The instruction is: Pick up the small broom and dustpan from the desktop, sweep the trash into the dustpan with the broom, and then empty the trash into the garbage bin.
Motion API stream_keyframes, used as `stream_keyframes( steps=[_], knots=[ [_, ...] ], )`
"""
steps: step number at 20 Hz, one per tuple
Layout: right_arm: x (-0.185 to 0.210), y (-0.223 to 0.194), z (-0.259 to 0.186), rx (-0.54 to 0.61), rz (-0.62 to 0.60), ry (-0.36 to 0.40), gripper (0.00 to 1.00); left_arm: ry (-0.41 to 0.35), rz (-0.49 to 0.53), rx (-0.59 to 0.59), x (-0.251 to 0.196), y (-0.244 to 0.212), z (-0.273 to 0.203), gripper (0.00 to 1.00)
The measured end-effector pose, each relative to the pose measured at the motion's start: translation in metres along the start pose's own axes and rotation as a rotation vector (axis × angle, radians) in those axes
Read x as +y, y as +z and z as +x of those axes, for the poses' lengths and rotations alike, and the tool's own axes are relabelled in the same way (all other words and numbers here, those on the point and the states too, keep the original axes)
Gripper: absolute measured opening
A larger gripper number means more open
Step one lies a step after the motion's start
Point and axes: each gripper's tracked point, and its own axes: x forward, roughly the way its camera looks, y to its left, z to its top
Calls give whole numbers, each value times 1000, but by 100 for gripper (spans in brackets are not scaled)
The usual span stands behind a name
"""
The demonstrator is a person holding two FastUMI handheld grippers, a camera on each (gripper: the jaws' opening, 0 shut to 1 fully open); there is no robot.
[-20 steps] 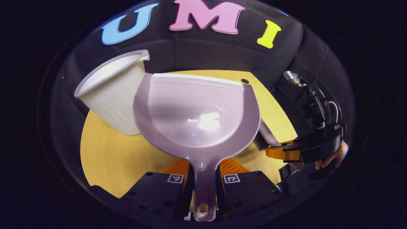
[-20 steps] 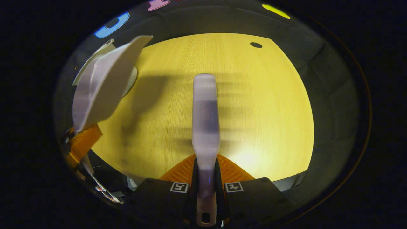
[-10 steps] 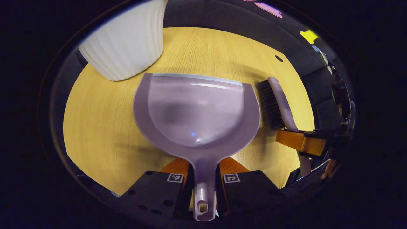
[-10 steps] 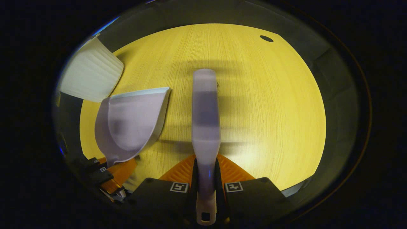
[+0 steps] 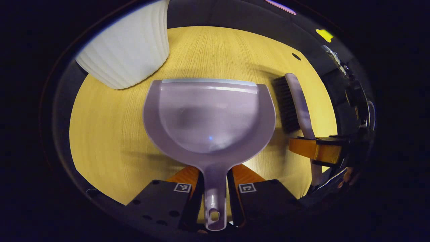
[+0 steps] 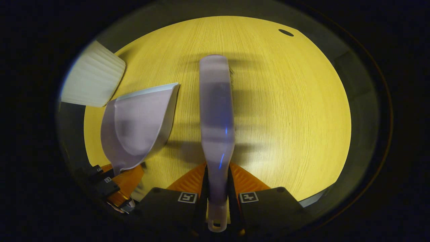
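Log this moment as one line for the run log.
left gripper: shut on dustpan handle | right gripper: shut on broom handle | dustpan: no trash visible | bin: beyond dustpan

Both views low over shared desktop [image 5: 107,134]

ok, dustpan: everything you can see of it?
The dustpan is pale lilac glossy plastic: a wide scoop with a lighter strip along its front lip and a short handle with a hang hole. Its bowl looks empty. The left gripper is shut on the handle. It sits low over the desk, lip toward the white bin, brush beside it.
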Motion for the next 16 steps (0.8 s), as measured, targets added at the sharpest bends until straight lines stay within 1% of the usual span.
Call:
stream_keyframes(
  steps=[1, 2, 3, 4, 6, 8, 9, 10, 14, 16],
  knots=[
    [1, -1, 1, -4, -8, 6, 36, 1, -2, -4, -1, -1, -1, 59],
    [-1, 0, 1, -7, -24, 9, 52, 6, -10, -10, -2, -3, -3, 67],
    [-2, -1, -1, -8, -38, 10, 62, 6, -23, -12, -5, -5, -5, 70],
    [-1, -2, -4, -18, -46, 12, 59, 16, -38, -18, -6, -8, -8, 73],
    [-7, 0, -13, -80, -51, 2, 100, 38, -42, -59, -7, -11, -23, 75],
    [-7, -2, -48, -170, -38, 4, 100, 77, -16, -137, -4, -11, -48, 75],
    [-8, -5, -64, -220, -20, 5, 100, 97, 4, -195, -2, -9, -63, 75],
    [-9, -8, -78, -276, 2, 5, 99, 101, 17, -254, -4, -10, -83, 75],
    [-5, -28, -154, -547, 108, 24, 99, 1, 30, -517, -17, -19, -161, 74],
    [-7, -42, -202, -708, 100, -10, 99, -10, 52, -667, -17, -26, -206, 74]
  ],
)
